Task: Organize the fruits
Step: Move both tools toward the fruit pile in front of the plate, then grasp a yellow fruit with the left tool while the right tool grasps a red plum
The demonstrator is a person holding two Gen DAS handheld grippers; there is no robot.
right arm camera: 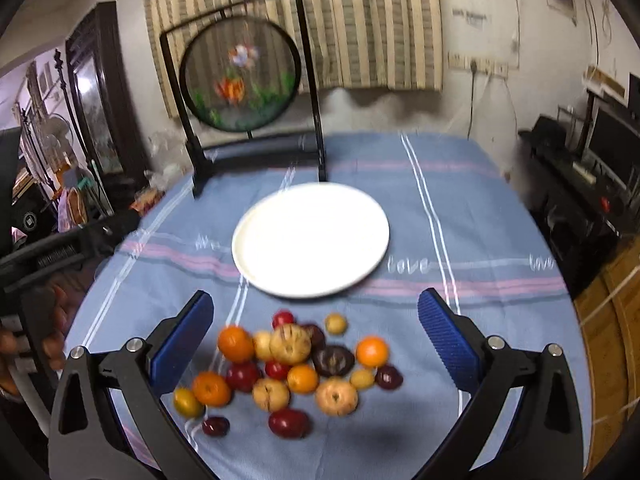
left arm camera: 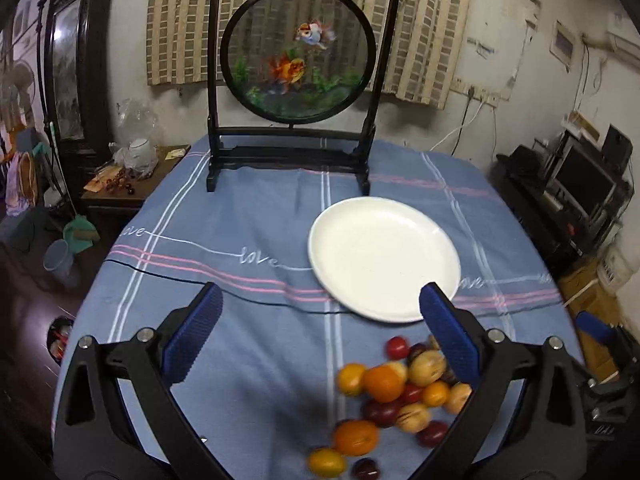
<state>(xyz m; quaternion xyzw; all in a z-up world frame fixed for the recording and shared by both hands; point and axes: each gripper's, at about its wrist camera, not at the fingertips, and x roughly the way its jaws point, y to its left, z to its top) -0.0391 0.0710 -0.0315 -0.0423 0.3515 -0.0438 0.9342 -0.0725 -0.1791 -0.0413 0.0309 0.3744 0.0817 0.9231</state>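
Note:
A pile of small fruits [right arm camera: 296, 368], orange, yellow, tan and dark red, lies on the blue cloth in front of an empty white plate [right arm camera: 312, 240]. My right gripper [right arm camera: 316, 340] is open and empty, hovering above the pile with the fruits between its blue pads. In the left wrist view the same pile [left arm camera: 400, 392] sits low and right, and the plate [left arm camera: 384, 258] is beyond it. My left gripper [left arm camera: 320, 332] is open and empty, left of the pile, its right finger [left arm camera: 448, 336] over the pile's edge.
A black-framed round goldfish screen [left arm camera: 298, 60] stands at the table's far side. The blue tablecloth [left arm camera: 240, 216] covers a round table. A side table with clutter [left arm camera: 132, 168] stands left. Black shelving with electronics [left arm camera: 580, 184] is at the right.

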